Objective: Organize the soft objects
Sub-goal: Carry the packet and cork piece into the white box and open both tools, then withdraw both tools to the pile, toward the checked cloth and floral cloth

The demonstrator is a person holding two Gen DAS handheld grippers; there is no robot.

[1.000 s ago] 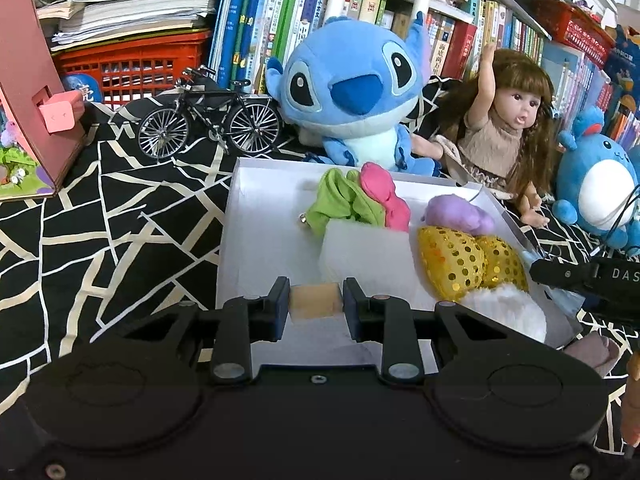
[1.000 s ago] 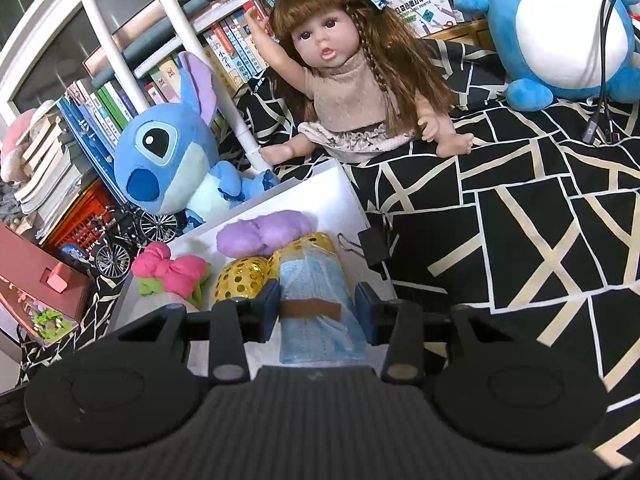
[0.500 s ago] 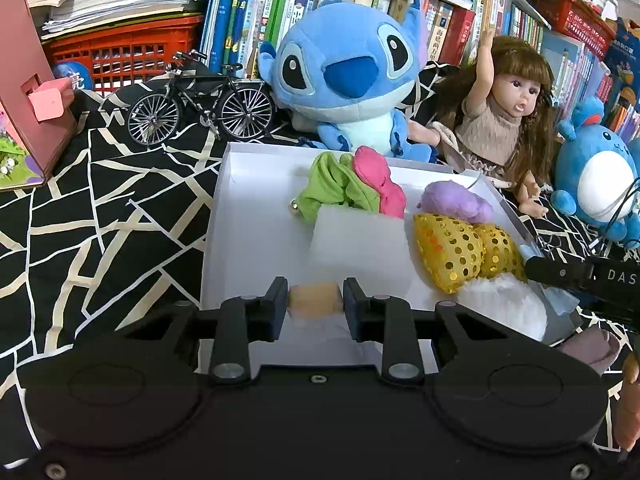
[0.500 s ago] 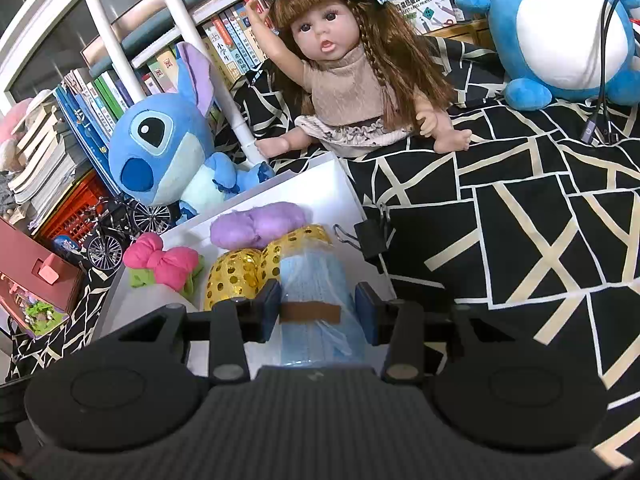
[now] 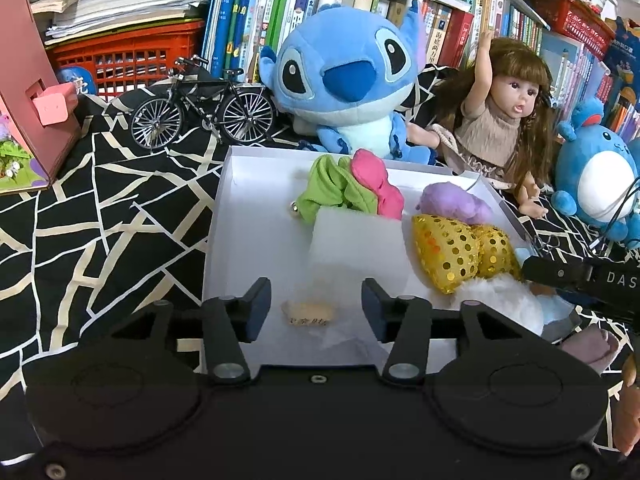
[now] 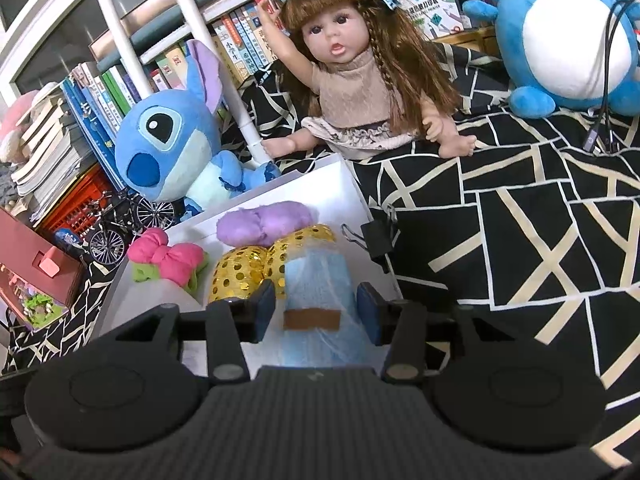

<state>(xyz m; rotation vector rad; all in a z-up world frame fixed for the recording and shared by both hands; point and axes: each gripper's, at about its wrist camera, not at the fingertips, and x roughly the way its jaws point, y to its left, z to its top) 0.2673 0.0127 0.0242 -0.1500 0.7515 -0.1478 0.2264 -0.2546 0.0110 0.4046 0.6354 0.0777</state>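
Observation:
A white box (image 5: 256, 236) holds soft things: a green and pink bow (image 5: 352, 192), a purple plush bow (image 5: 456, 204), a gold sequin bow (image 5: 452, 252), a white fluffy ball (image 5: 496, 304) and a white sponge in clear wrap (image 5: 356, 248) with a tan label. My left gripper (image 5: 316, 310) is open over the sponge's near end, which lies in the box. My right gripper (image 6: 316, 312) has its jaws around a blue wrapped sponge (image 6: 316, 284) with a brown label, at the box's right side (image 6: 340, 196).
A Stitch plush (image 5: 348, 80), a doll (image 5: 504, 120) and a blue round plush (image 5: 596, 176) sit behind the box on a black patterned cloth (image 5: 100, 216). A model bicycle (image 5: 200, 108), red basket (image 5: 128, 56) and books stand at the back. A binder clip (image 6: 376, 236) lies beside the box.
My left gripper has opened and let go of the white sponge, which now lies in the box. My right gripper has widened a little around the blue sponge.

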